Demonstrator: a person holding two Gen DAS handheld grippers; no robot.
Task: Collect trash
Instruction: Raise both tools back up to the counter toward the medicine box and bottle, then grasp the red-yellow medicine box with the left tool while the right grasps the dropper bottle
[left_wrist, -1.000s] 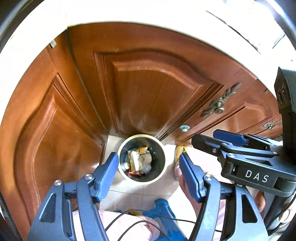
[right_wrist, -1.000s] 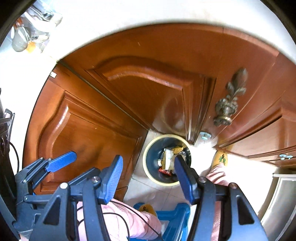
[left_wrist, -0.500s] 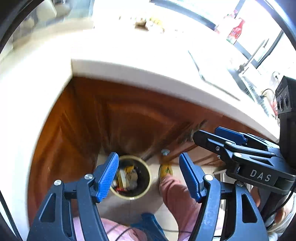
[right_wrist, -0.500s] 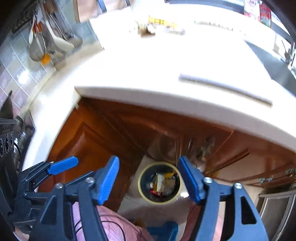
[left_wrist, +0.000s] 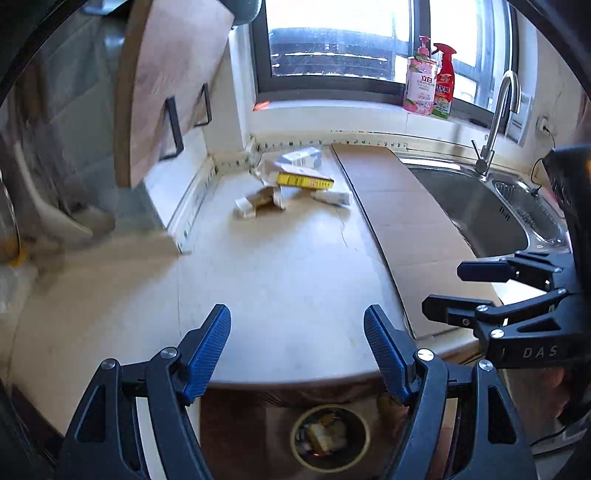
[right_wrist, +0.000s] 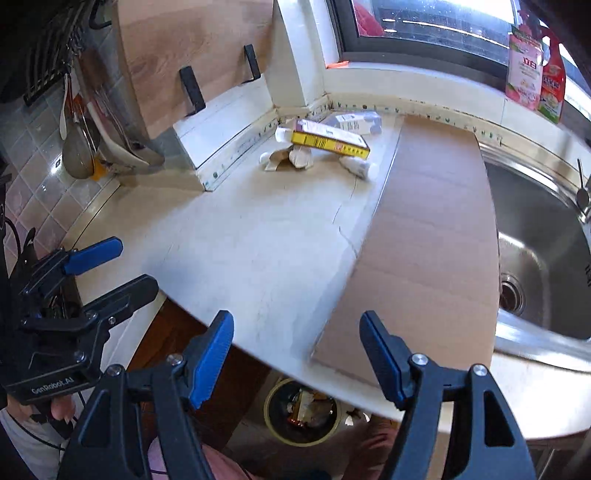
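Trash lies in the counter's far corner: a yellow box (left_wrist: 304, 180) (right_wrist: 330, 140), a white carton (left_wrist: 300, 157) (right_wrist: 356, 122), crumpled brown paper (left_wrist: 260, 199) (right_wrist: 286, 158) and a small white tube (left_wrist: 332, 196) (right_wrist: 356, 167). A round bin (left_wrist: 328, 437) (right_wrist: 303, 411) holding scraps stands on the floor below the counter edge. My left gripper (left_wrist: 296, 314) (right_wrist: 135, 264) hangs over the near edge, its jaws opening with nothing between them. My right gripper (right_wrist: 296, 319) (left_wrist: 443, 288) is beside it, open with nothing in it. Both are far from the pile.
A cardboard sheet (left_wrist: 406, 221) covers the counter (left_wrist: 280, 277) beside a steel sink (left_wrist: 476, 210) with a faucet (left_wrist: 498, 110). Two bottles (left_wrist: 419, 81) stand on the windowsill. A wooden board (left_wrist: 173, 74) leans at the back left, with hanging utensils (right_wrist: 81, 140) nearby.
Both grippers rose from low in front of the cabinet doors, over the bin, to above the counter edge. The countertop and trash pile came into view. The jaws stand slightly wider.
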